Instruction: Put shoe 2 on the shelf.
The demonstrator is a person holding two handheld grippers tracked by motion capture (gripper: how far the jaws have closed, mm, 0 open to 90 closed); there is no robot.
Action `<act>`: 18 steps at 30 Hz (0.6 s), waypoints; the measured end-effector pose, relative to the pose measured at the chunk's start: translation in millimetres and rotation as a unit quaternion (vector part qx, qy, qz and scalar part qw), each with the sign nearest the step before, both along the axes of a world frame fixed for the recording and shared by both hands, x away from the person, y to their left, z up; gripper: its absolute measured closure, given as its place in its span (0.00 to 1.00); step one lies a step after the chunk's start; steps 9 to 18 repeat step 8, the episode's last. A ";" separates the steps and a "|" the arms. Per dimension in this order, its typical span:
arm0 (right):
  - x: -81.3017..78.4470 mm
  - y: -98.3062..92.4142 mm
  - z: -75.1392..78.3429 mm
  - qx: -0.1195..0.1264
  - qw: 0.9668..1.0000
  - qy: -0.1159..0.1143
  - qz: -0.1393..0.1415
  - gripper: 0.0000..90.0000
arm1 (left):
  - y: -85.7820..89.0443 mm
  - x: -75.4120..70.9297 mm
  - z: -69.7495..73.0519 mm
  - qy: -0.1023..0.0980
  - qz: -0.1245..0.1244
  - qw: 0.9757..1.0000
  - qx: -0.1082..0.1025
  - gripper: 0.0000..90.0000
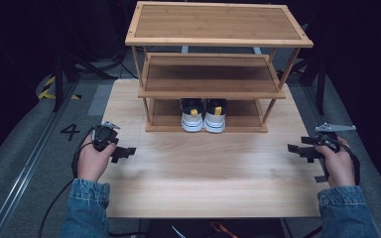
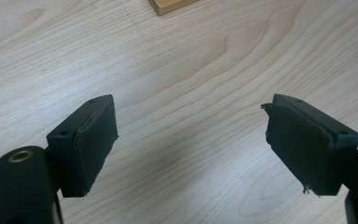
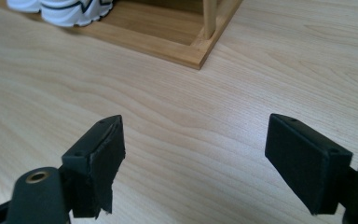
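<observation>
At the left edge of the bench (image 1: 129, 198), the left gripper (image 1: 123, 152) rests low over the wood in the person's left hand (image 1: 93, 161), its jaws spread wide with nothing between them; the left gripper view looks past the two black pads (image 2: 93, 144) onto bare wood grain, with a corner of the shelf base at the top edge.

In the middle, toward the far side, stands the three-tier wooden shoe rack (image 1: 213, 25). On its bottom shelf sits a pair of white sneakers (image 1: 203, 116), side by side and touching, heels toward the person, their long axes running away from the person into the rack. The upper two shelves carry nothing.

At the right edge, the right gripper (image 1: 297, 149) in the right hand (image 1: 338, 163) also has its jaws released and empty. In the right gripper view the white soles (image 3: 60, 11) show at the upper left, beyond the rack's front corner post (image 3: 212, 18).

The sneakers lie ahead of both grippers and inward, between them. Each hand looks about equally far off, well apart from the pair, so either would have to travel forward and toward the centre to reach a heel.
</observation>
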State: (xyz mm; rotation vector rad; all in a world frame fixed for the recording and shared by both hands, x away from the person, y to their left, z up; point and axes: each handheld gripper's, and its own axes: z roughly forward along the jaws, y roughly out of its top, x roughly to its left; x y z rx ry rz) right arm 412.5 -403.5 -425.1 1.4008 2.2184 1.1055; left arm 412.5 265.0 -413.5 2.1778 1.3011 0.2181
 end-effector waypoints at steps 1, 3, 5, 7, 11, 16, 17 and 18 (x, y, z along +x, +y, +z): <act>0.3 0.6 -0.5 -0.006 1.000 0.001 -0.006 0.23 | -0.4 0.4 -0.7 -0.003 0.002 1.000 0.003 0.19; 1.3 1.9 -2.2 -0.010 1.000 -0.001 -0.014 0.23 | -1.1 0.9 -1.3 -0.005 0.002 1.000 0.004 0.19; 2.0 3.1 -3.9 -0.003 1.000 0.002 -0.016 0.23 | -1.4 1.4 -1.9 -0.004 -0.002 1.000 0.003 0.19; 2.5 3.7 -4.5 -0.006 1.000 0.004 -0.015 0.23 | -1.8 1.4 -2.3 -0.002 -0.005 1.000 0.005 0.19; 2.7 3.9 -4.5 -0.006 1.000 0.003 -0.016 0.23 | -2.0 1.6 -2.4 -0.002 -0.006 1.000 0.007 0.19; 2.7 3.9 -4.5 -0.006 1.000 0.003 -0.016 0.23 | -2.0 1.6 -2.4 -0.002 -0.006 1.000 0.007 0.19; 2.7 3.9 -4.5 -0.006 1.000 0.003 -0.016 0.23 | -2.0 1.6 -2.4 -0.002 -0.006 1.000 0.007 0.19; 2.7 3.9 -4.5 -0.006 1.000 0.003 -0.016 0.23 | -2.0 1.6 -2.4 -0.002 -0.006 1.000 0.007 0.19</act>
